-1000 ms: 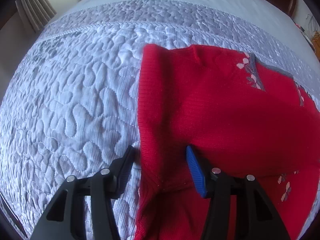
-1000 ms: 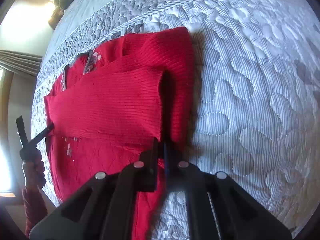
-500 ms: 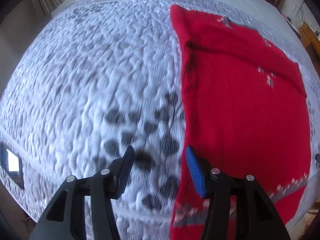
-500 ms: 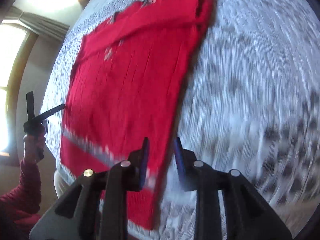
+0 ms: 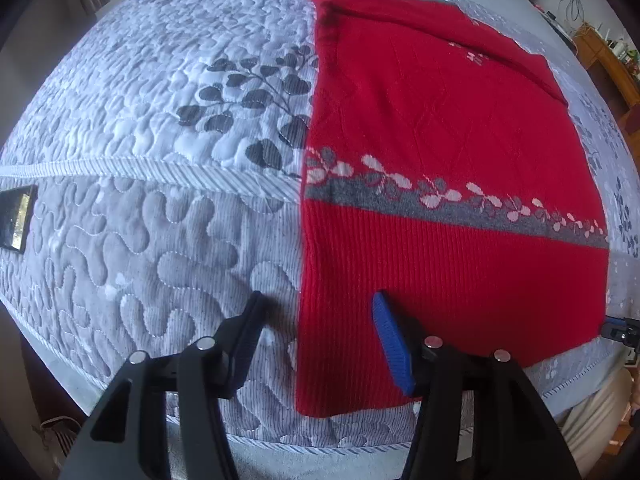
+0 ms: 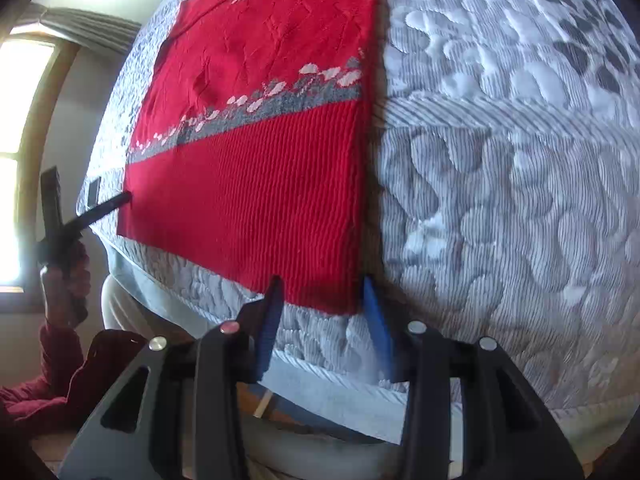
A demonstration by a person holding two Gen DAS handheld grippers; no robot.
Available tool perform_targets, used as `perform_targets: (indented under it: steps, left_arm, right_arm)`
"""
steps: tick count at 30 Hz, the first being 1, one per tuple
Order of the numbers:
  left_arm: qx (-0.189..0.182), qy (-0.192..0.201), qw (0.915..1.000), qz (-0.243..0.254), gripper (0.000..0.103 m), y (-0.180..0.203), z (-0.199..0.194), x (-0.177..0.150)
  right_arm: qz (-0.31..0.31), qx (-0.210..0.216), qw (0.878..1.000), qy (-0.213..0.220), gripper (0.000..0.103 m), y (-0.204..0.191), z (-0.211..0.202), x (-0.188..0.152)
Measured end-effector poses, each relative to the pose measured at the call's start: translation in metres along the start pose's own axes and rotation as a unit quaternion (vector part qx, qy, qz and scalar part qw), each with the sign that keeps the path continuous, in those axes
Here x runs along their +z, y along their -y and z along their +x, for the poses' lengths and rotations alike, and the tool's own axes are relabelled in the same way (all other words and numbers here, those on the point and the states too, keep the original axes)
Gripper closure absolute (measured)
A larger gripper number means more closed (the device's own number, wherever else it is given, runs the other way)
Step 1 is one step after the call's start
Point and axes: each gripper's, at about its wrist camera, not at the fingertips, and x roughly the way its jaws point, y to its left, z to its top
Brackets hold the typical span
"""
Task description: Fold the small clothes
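Note:
A red knit sweater (image 5: 440, 128) with a grey flowered band lies flat on the quilted bed, sleeves folded in, ribbed hem toward me. My left gripper (image 5: 318, 314) hovers at the hem's left corner; the sweater's edge runs between its jaws, which are closing, and the pads are not pressing on it. My right gripper (image 6: 322, 294) is at the hem's right corner of the sweater (image 6: 256, 184); its jaws are opening around that corner without gripping. The left gripper (image 6: 116, 200) also shows at the far hem corner in the right wrist view.
The grey and white quilt (image 5: 160, 240) with a leaf print covers the bed, whose front edge (image 6: 328, 384) runs just below the hem. A dark phone (image 5: 16, 216) lies at the quilt's left. A hand (image 6: 64, 276) in a red sleeve holds the left gripper. Wooden furniture (image 5: 604, 60) stands at the back right.
Both grippers moved from the sweater's upper part down to its hem corners. The right gripper, shut on a red fold before, let go and now stands open.

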Motion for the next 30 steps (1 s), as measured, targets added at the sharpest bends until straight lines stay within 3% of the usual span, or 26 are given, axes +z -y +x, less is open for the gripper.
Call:
perform_targets:
  steps: [2,3,4,6,12,20,25,30]
  left_arm:
    - [-0.01,0.002,0.9999,-0.011,0.074,-0.001,-0.002,-0.004]
    - [-0.03,-0.002,0.9992,-0.025,0.092,-0.004,-0.003,-0.008]
    - [-0.056,-0.009,0.9974,-0.043,0.095,-0.008,-0.002,-0.009]
    - [-0.072,-0.014,0.9948,-0.071,0.096,-0.015,-0.001,-0.011]
    - [-0.102,-0.001,0.9913,-0.084,0.096,-0.034,-0.025,-0.013]
    - [-0.147,0.004,0.9831,-0.109,0.096,-0.056,-0.041,0.026]
    - [-0.139,0.007,0.9845,-0.107,0.096,-0.037,-0.027,0.072]
    - [-0.088,0.019,0.9915,-0.094,0.096,-0.035,-0.011,0.115]
  right_arm:
    - [0.005,0.015,1.0,0.007,0.082,0.005,-0.004,-0.004]
    - [0.012,0.026,1.0,0.013,0.091,0.007,-0.005,-0.004]
    - [0.019,0.039,0.999,0.016,0.094,0.011,-0.005,-0.004]
    - [0.03,0.053,0.998,0.016,0.095,0.012,-0.002,-0.003]
    - [0.015,0.093,0.995,0.04,0.096,-0.006,-0.028,-0.003]
    - [0.019,0.135,0.988,0.07,0.096,-0.01,-0.063,0.035]
    - [0.038,0.132,0.987,0.084,0.096,0.002,-0.067,0.079]
    - [0.047,0.107,0.99,0.076,0.095,0.017,-0.061,0.129]
